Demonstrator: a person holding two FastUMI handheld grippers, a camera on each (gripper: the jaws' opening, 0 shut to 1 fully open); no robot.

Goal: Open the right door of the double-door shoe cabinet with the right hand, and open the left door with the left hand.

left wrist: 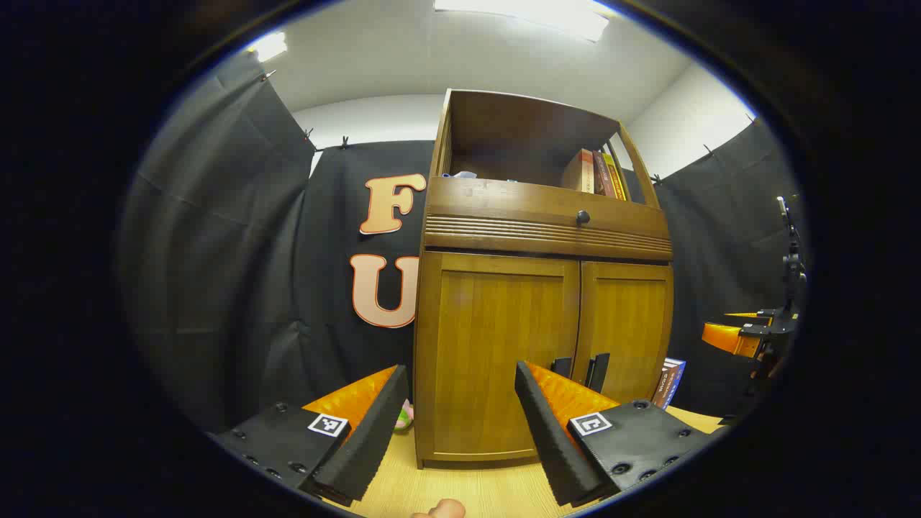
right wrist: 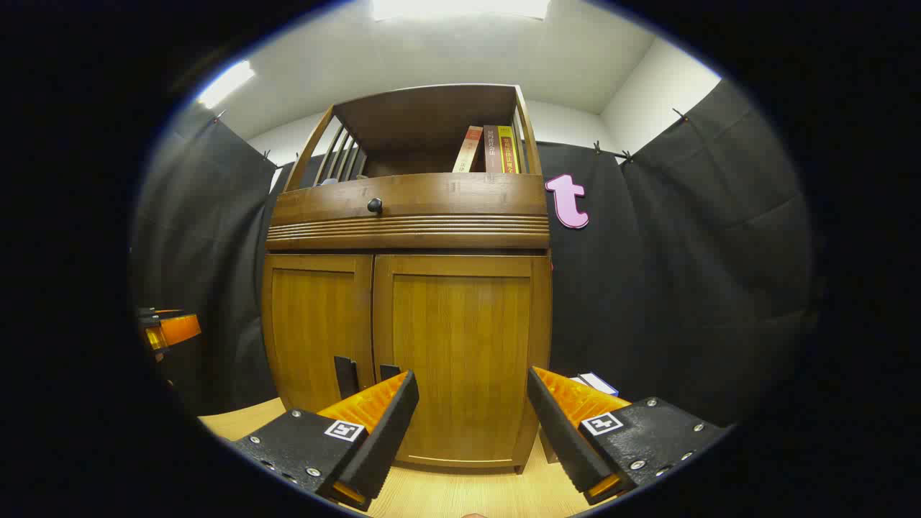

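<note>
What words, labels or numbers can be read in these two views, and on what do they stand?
Shelf books atop the cabinet: spine lettering too blurred to read.
Leaning book beside the cabinet: print too small to read.
Square markers on the left gripper and right gripper: patterns, no words.

Both views bright, lit by ceiling panels (left wrist: 532, 14) that blow out to white glare. Cabinet (right wrist: 432, 345) front evenly lit and sharp. Strong fisheye bowing near the rims; edges darken. Upper shelf (left wrist: 518, 144) interior shadowed.
</note>
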